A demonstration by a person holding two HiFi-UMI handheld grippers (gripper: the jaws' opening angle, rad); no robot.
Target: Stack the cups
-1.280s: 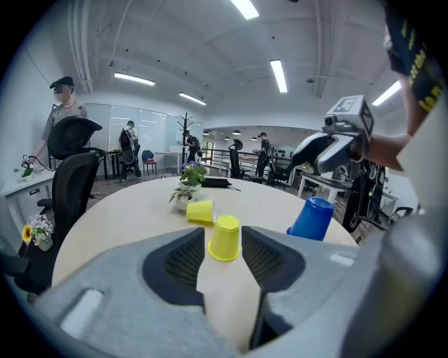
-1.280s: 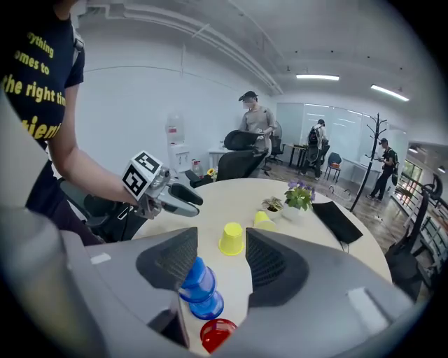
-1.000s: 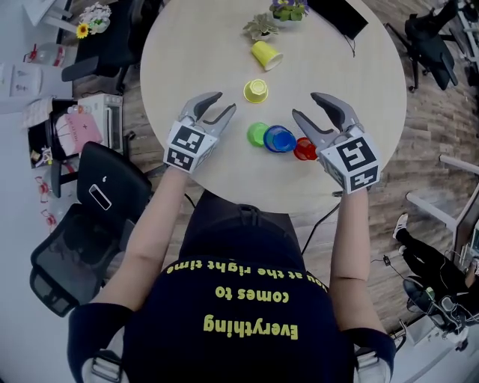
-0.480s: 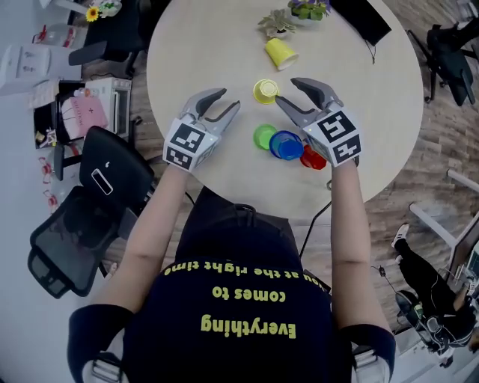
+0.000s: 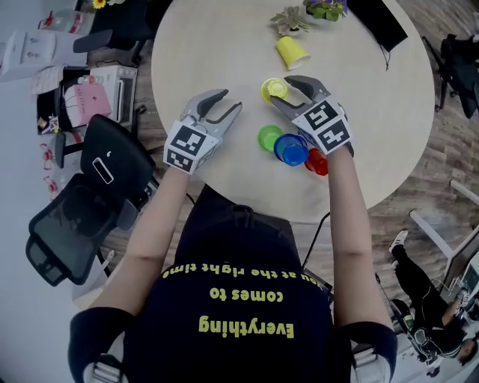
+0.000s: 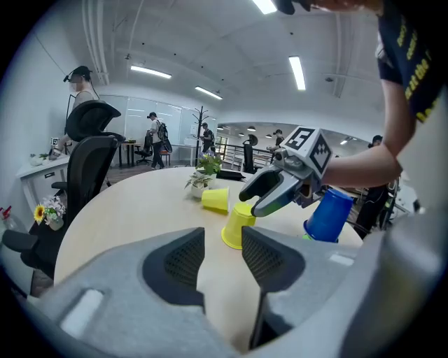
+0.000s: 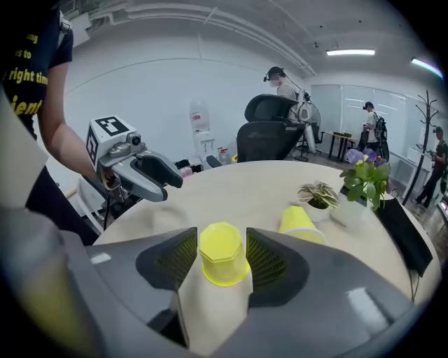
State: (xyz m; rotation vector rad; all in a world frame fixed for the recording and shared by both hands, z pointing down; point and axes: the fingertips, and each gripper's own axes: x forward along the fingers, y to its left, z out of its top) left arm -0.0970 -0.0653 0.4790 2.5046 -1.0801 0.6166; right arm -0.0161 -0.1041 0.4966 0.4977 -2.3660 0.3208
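We note bright, even light from ceiling strips (image 6: pixel 297 72) and soft shadows on the table (image 5: pixel 217 52). Both gripper views show fisheye bending and black corners.

Round table (image 5: pixel 224 45), person seated at its near edge. Left tool (image 5: pixel 230 101) over bare tabletop, jaws apart, nothing between. Right tool (image 5: pixel 279 89) has jaws on either side of upside-down yellow cup (image 5: pixel 271 90), just opened a bit wider; contact unclear. Green cup (image 5: pixel 269 138), blue cup (image 5: pixel 290 149), red cup (image 5: pixel 318 161) clustered just beside right tool. Second yellow cup (image 5: pixel 292 51) on its side near potted plant (image 5: pixel 290 21). Black chair (image 5: pixel 90 194) on the left.
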